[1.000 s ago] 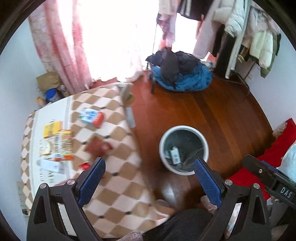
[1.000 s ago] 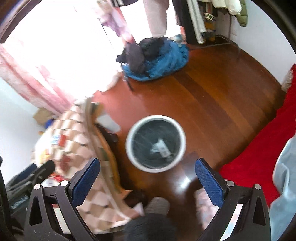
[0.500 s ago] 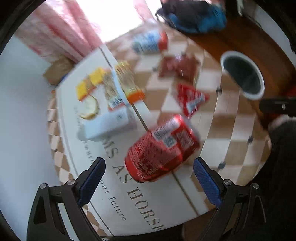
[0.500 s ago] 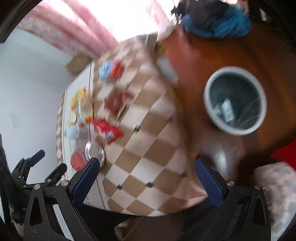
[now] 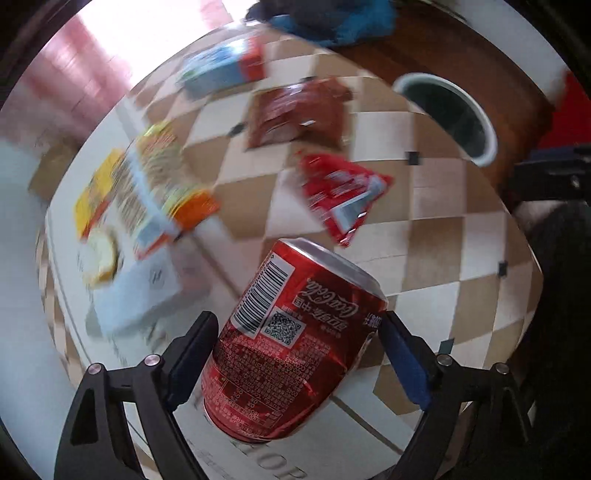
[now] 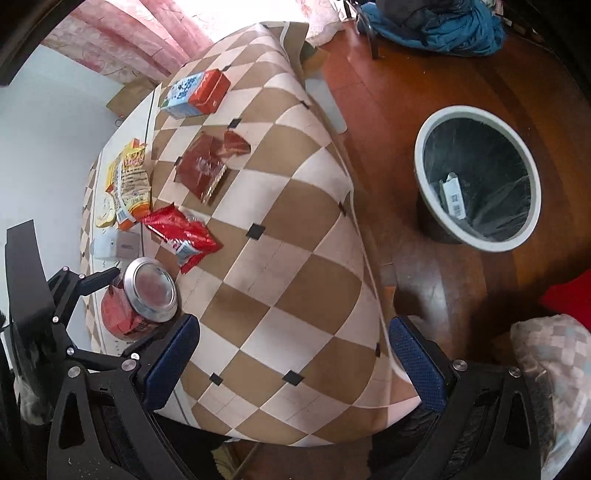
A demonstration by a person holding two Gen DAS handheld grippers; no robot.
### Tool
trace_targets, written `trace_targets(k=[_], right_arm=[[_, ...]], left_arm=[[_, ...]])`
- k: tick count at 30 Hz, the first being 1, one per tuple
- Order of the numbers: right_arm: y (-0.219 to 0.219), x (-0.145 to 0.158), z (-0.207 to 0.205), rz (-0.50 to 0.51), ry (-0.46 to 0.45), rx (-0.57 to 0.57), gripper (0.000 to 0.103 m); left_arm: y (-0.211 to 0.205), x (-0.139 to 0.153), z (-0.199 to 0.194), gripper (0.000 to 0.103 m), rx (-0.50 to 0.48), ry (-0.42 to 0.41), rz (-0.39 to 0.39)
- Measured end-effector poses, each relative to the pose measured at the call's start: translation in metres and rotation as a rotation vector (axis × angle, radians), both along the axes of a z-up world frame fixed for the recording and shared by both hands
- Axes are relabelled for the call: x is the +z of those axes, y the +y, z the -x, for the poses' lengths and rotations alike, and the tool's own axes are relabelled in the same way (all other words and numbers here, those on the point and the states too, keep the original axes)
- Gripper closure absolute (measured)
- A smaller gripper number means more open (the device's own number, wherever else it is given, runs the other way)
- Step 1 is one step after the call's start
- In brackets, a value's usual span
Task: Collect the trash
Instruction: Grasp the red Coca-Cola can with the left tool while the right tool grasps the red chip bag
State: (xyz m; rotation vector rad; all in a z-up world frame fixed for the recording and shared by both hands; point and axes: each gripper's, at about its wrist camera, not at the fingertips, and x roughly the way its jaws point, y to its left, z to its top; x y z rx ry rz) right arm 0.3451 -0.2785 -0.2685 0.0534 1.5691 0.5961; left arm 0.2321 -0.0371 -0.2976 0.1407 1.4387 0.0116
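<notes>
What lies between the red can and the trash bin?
Right wrist view: only bare checkered tablecloth, its edge, then wood floor separate red can from trash bin. The red wrapper sits off that line.

Home bedroom: curtains (image 6: 122, 40), clothes pile (image 6: 443, 26).

red can (image 5: 295, 343) with white script and silver top, brown-and-cream checked surface (image 6: 295, 295) with small black diamonds, blue-and-red carton (image 6: 195, 94), dark red wrapper (image 6: 201, 170), bright red packet (image 6: 183, 236), white-rimmed bin (image 6: 476, 177) with black liner, reddish-brown wood floor (image 6: 424, 92), pink curtain (image 6: 129, 40)
</notes>
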Motion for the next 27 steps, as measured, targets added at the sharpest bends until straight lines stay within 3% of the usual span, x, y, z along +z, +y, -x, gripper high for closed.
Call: trace_targets(k=[2,6,8,10,13,17,20,21,23,24,25,27], right_arm=[[0.005,0.003,-0.002,-0.004,-0.008,0.009,0.0],[0.03,0.006,0.0,-0.025,-0.022,0.058,0.0],[0.047,0.005,0.003,-0.046,-0.024,0.083,0.0],[0.065,0.004,0.004,-0.057,-0.037,0.104,0.0],[0.091,0.003,0.006,-0.071,-0.056,0.133,0.008],[0.124,0.0,0.006,-0.032,-0.12,0.186,0.01],[0.138,-0.011,0.003,-0.004,-0.129,0.207,0.03],[0.14,-0.016,0.003,0.003,-0.123,0.214,0.043],[0.138,-0.015,0.005,0.0,-0.146,0.218,0.054],[0.135,-0.014,0.007,-0.014,-0.135,0.224,0.066],[0.133,-0.014,0.009,-0.016,-0.127,0.221,0.068],[0.125,-0.012,0.015,-0.018,-0.115,0.217,0.07]], left_arm=[[0.016,0.004,0.008,0.015,0.161,-0.005,0.032],[0.067,0.009,0.042,0.015,0.593,-0.055,0.171],[0.085,0.009,0.058,0.015,0.727,-0.093,0.233],[0.097,0.008,0.068,0.015,0.793,-0.115,0.245],[0.102,0.006,0.075,0.015,0.787,-0.134,0.248],[0.099,0.004,0.068,0.015,0.649,-0.121,0.194],[0.091,-0.001,0.062,0.015,0.554,-0.096,0.133],[0.088,-0.002,0.062,0.015,0.54,-0.093,0.124],[0.082,-0.002,0.062,0.016,0.517,-0.096,0.107],[0.078,-0.003,0.063,0.019,0.513,-0.097,0.098],[0.075,-0.003,0.062,0.026,0.511,-0.092,0.099],[0.07,-0.003,0.065,0.026,0.506,-0.08,0.1]])
